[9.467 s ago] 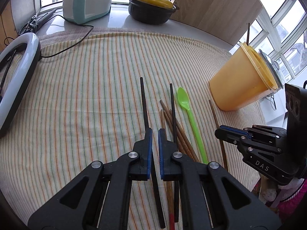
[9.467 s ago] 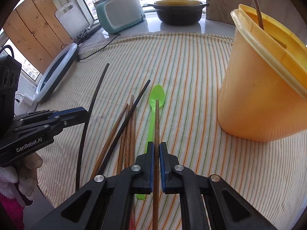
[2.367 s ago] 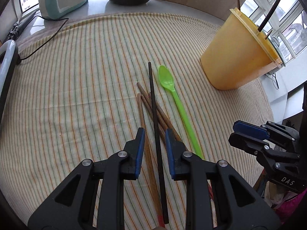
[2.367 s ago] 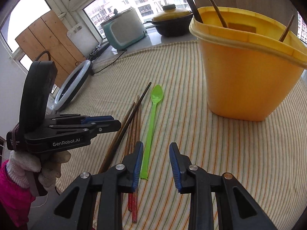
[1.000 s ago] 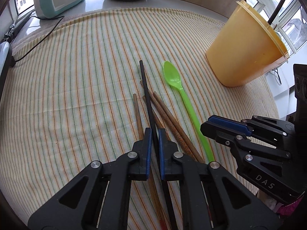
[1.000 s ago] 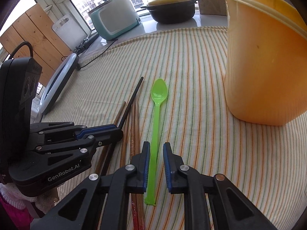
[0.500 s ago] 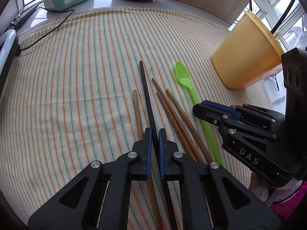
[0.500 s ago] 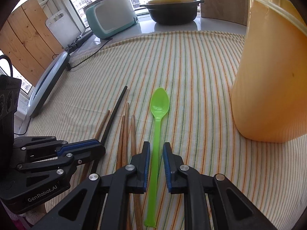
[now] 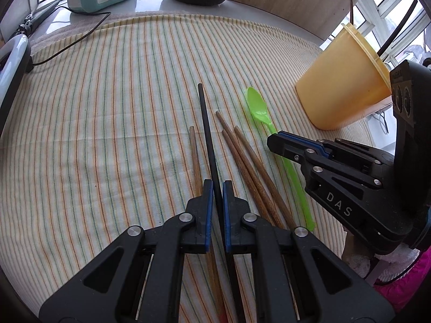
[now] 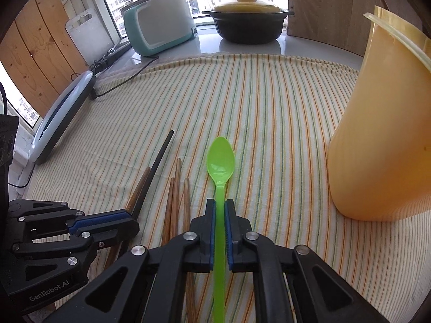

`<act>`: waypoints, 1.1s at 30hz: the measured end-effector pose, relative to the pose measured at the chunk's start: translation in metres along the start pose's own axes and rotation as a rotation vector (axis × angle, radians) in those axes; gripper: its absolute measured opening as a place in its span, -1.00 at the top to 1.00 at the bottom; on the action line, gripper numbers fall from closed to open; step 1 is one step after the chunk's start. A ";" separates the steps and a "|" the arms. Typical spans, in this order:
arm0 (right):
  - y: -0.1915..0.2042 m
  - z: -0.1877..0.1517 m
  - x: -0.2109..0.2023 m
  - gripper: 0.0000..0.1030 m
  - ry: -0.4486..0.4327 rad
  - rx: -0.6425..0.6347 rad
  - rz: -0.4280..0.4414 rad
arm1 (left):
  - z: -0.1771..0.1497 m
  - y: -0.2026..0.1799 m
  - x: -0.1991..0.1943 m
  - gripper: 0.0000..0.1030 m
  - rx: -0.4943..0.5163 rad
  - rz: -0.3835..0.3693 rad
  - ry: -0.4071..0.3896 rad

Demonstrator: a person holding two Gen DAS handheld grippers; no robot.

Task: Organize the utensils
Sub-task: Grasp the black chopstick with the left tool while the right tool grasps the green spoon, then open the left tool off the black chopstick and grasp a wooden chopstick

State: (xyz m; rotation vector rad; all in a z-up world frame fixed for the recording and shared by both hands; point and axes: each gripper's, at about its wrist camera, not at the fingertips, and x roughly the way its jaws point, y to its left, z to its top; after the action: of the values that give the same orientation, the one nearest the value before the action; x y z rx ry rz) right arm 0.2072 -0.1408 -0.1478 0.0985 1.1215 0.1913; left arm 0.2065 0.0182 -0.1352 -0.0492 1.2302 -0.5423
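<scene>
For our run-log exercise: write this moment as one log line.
left gripper: shut on black chopstick | right gripper: just closed on green spoon | four brown chopsticks: on cloth | yellow bucket: upright

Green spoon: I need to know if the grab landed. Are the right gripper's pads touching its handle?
Touching. The right wrist view shows the right gripper pads closed against both sides of the green spoon handle.

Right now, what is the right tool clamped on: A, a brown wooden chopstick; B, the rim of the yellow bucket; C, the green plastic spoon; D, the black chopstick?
C: the right tool has its blue pads closed on the handle of the green plastic spoon.
</scene>
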 end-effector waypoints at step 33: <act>-0.005 -0.013 -0.056 0.93 -0.088 -0.031 0.085 | 0.014 0.001 0.001 0.89 0.010 0.116 0.111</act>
State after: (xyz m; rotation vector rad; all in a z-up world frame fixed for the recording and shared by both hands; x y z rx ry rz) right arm 0.1727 -0.1573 -0.1047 0.1261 1.0266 0.2775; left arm 0.2195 0.0152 -0.1321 0.0609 1.3297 -0.4550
